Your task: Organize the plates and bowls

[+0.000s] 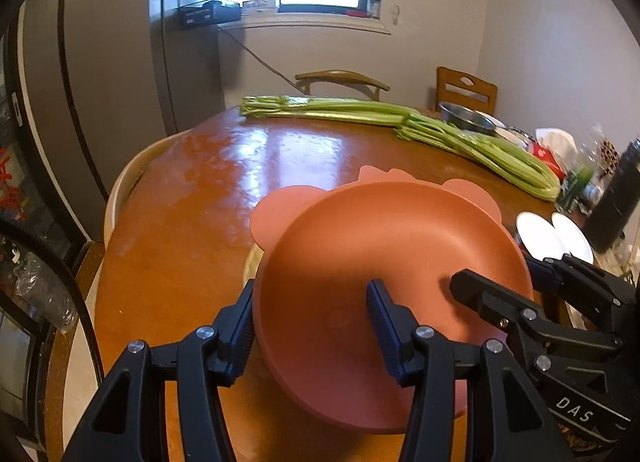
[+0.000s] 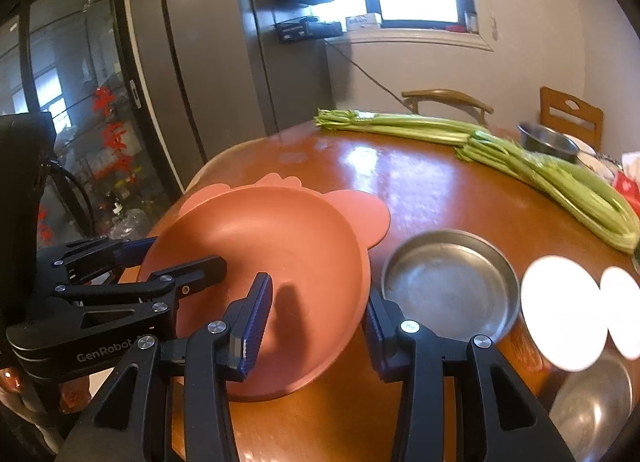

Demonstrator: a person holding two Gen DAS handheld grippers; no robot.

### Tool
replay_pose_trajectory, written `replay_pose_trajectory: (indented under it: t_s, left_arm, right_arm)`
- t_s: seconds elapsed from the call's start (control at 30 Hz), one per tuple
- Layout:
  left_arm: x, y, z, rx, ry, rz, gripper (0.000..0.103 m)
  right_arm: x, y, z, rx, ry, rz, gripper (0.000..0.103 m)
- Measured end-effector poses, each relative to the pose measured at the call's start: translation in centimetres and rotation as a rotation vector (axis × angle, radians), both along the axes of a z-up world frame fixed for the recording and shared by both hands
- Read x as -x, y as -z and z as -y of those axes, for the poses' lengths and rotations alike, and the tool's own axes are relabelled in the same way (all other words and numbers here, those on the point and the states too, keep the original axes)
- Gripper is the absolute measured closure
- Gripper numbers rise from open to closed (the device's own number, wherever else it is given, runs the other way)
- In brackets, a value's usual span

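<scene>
A terracotta bowl (image 1: 380,238) (image 2: 280,229) hangs tilted just above the wooden table, held by its rim from both sides. My left gripper (image 1: 312,322) (image 2: 172,258) is shut on the bowl's left wall, one finger inside and one outside. On the opposite wall my right gripper (image 2: 316,322) (image 1: 504,278) is shut the same way. Behind and under the bowl lies a flat pink plate with round ears (image 1: 280,209) (image 2: 360,213). A pale rim shows below the bowl's left edge; I cannot tell what it is.
An empty steel plate (image 2: 448,286) and two white plates (image 2: 560,310) (image 1: 540,238) lie right of the bowl. Long celery stalks (image 1: 400,117) (image 2: 520,153) cross the far table, with a steel bowl (image 1: 464,117) behind. Another steel bowl (image 2: 592,402) sits near right. Chairs and a fridge surround the table.
</scene>
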State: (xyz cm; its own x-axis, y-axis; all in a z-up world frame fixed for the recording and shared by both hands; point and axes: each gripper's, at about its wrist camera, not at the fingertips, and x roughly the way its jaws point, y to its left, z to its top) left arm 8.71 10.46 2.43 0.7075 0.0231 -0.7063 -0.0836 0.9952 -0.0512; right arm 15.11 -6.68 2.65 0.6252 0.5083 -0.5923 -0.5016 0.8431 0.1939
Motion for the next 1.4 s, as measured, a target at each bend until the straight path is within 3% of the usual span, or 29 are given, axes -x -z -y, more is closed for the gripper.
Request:
replay_pose_trajectory:
  t_s: [0.3,0.77,1.4]
  left_arm:
    - [-2.2,0.4,-2.1,0.009,-0.054,-0.004,0.05]
    - [-4.4,4.1,-3.1,0.006,-0.103,-0.074,0.05]
    - [-5.4,6.0,-2.5,-0.034,-0.118,-0.116,0.05]
  right_arm:
    - [-3.4,0.2,-2.5,0.021,-0.039,-0.003,0.058]
    - [-8.1,3.8,-4.3,0.031,-0.085,-0.095,0.058]
    - [-9.2,6.1,-4.6,0.053,-0.074,-0.126,0.058]
